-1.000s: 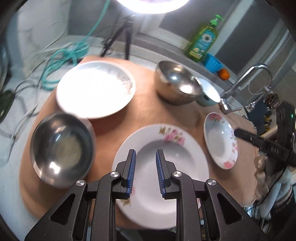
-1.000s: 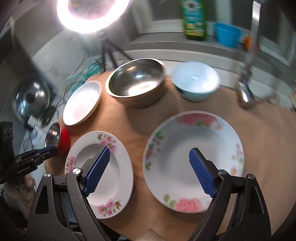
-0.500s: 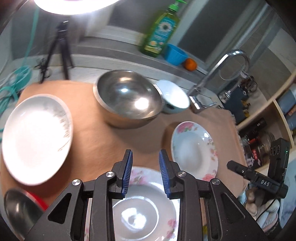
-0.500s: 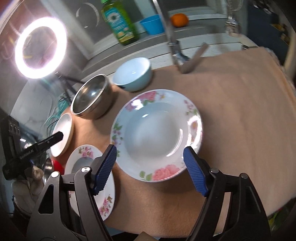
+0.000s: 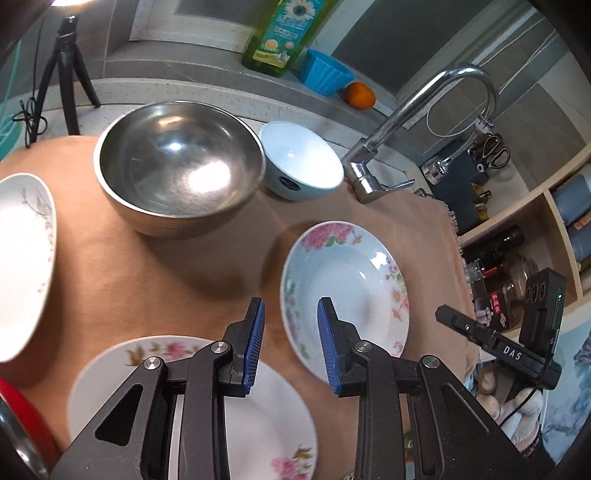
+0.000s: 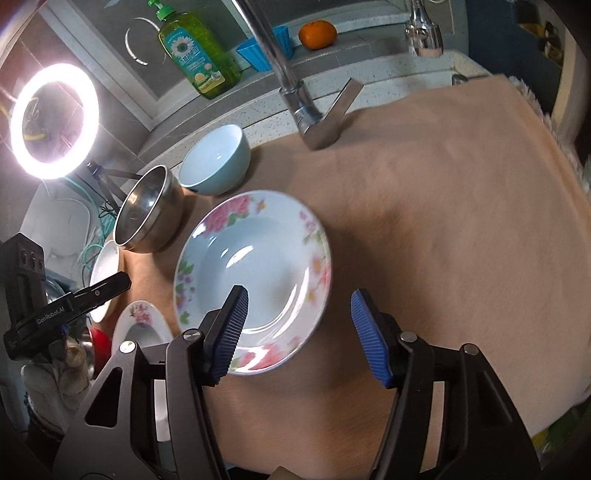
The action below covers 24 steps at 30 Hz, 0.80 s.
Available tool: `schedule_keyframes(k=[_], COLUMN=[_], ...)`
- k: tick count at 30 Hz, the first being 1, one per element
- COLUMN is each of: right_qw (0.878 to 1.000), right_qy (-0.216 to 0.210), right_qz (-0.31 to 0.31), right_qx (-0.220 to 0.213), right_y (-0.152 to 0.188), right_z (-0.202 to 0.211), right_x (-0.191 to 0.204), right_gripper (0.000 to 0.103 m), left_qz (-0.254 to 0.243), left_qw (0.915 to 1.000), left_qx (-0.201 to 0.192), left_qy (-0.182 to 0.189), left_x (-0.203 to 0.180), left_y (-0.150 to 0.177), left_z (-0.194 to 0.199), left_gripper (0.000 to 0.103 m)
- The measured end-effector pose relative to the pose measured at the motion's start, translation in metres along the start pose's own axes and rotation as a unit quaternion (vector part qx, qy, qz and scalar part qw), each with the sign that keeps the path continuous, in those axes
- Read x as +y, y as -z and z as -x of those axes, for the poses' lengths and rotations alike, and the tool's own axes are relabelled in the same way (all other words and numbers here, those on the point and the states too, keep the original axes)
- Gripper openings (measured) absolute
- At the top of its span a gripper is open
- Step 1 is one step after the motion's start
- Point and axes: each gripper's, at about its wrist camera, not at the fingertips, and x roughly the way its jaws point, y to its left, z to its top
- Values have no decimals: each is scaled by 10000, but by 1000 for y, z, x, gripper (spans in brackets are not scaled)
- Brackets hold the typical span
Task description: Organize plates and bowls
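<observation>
My left hand-held gripper [image 5: 290, 347] hangs over the worktop with its blue pads a narrow gap apart, nothing between them. Its left pad sits above the far rim of a floral plate [image 5: 258, 424] at the near edge; its right pad overlaps the near-left rim of a second, deeper floral plate [image 5: 347, 291], though I can't tell if it touches. Over on my right hand-held gripper [image 6: 297, 332], the jaws are spread wide and empty, the left pad above the near part of that deep floral plate [image 6: 255, 273], the right pad out over bare tan cloth [image 6: 443, 221]. Beyond the deep plate, a large steel bowl [image 5: 177, 166] stands upright on the cloth, and just beside it, at its right, a pale blue bowl [image 5: 301, 160], rims close or touching, hard to call. At far left lies a plain white plate [image 5: 26, 258] with a faint grey sprig pattern, blurred. A red-sided vessel [image 5: 22, 417] peeks in at the lower left corner. Behind the bowls rises the chrome faucet [image 5: 417, 125]; on the ledge beyond stand a green dish-soap bottle [image 6: 195, 55], a blue cup [image 5: 325, 72] and an orange [image 6: 317, 34]. The ring light [image 6: 53, 120] glows at the left.
</observation>
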Motion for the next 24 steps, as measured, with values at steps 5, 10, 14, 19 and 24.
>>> schedule_keyframes(k=[5, 10, 14, 19, 24], right_qw=[9996, 9989, 9987, 9978, 9957], right_qy=[-156, -249, -258, -308, -409], right_qz=[159, 177, -24, -309, -558], right_qx=[172, 359, 431, 502, 609], right_y=[-12, -14, -15, -11, -11], right_z=[-11, -24, -30, -39, -50], right_x=[-11, -18, -27, -31, -32], right_gripper=[55, 55, 54, 52, 49], left_qz=[120, 316, 239, 248, 360], left_qw=[9999, 9992, 9993, 9991, 9980], left_qx=[49, 139, 136, 325, 521], left_qy=[-92, -191, -239, -142, -13], left_x=[-11, -9, -8, -1, 10], left_y=[3, 4, 1, -7, -14], left_z=[-13, -22, -26, -34, -41], left_gripper=[28, 28, 28, 28, 28])
